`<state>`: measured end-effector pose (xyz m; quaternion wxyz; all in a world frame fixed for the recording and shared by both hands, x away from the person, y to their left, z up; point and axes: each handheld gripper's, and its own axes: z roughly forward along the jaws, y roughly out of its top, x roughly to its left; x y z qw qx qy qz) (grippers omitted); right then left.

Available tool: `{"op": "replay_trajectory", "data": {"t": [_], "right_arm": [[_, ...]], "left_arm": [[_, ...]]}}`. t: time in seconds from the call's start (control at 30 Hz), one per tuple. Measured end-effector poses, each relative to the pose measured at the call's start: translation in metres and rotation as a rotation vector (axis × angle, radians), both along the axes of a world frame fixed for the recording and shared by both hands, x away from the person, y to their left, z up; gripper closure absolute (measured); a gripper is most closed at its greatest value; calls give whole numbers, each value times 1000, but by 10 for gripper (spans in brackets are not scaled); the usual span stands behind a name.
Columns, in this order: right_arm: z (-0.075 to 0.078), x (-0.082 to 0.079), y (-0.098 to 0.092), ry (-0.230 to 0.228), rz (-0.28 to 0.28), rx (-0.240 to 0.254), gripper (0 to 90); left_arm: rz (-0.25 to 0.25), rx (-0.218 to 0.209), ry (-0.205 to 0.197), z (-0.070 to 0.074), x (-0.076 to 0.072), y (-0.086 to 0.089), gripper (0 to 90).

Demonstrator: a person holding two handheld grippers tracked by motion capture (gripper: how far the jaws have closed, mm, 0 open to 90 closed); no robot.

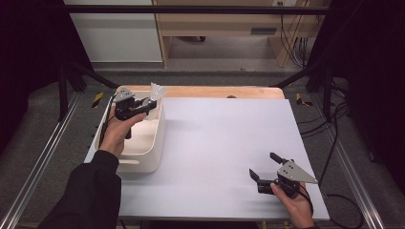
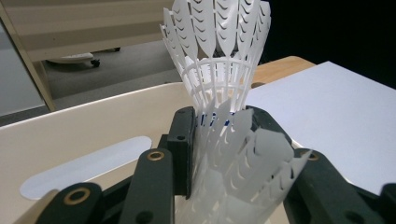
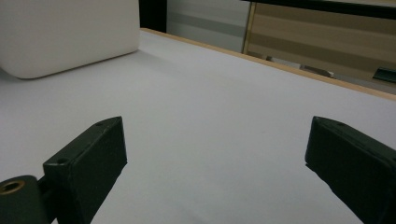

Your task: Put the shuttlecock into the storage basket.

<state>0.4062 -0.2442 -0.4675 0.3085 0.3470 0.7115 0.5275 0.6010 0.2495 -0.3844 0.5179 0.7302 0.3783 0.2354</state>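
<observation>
Closest to my lens, white plastic-feathered shuttlecocks [image 2: 224, 116] sit pinched in my left tongs [image 2: 219, 140] above the cream plastic bin [image 1: 155, 138] (probably for dropping in); right tongs [image 1: 265, 168] gape empty over the white counter [image 1: 219, 143].

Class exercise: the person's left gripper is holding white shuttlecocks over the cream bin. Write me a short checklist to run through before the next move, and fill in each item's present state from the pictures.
1. Left gripper clamped on the shuttlecocks: ok, the jaws press on the skirts from both sides.
2. How many shuttlecocks are nested in the grip: cannot tell; at least two skirts overlap.
3. Load is above the cream bin: ok, the left gripper is over its far end.
4. Bin interior free to receive them: cannot tell, the hand hides part of it.
5. Right gripper out of the way: ok, jaws wide open and empty, low over the white table at its near right.
</observation>
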Motion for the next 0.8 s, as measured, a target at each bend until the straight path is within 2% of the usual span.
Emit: {"op": "replay_trajectory", "data": {"t": [0.43,0.8], "right_arm": [[0,0,0,1,0,1,55],[-1,0,0,4,0,-1,56]], "left_arm": [[-18,15,40,-6,2,-2,639],[-9,14,41,-8,3,-1,627]]}}
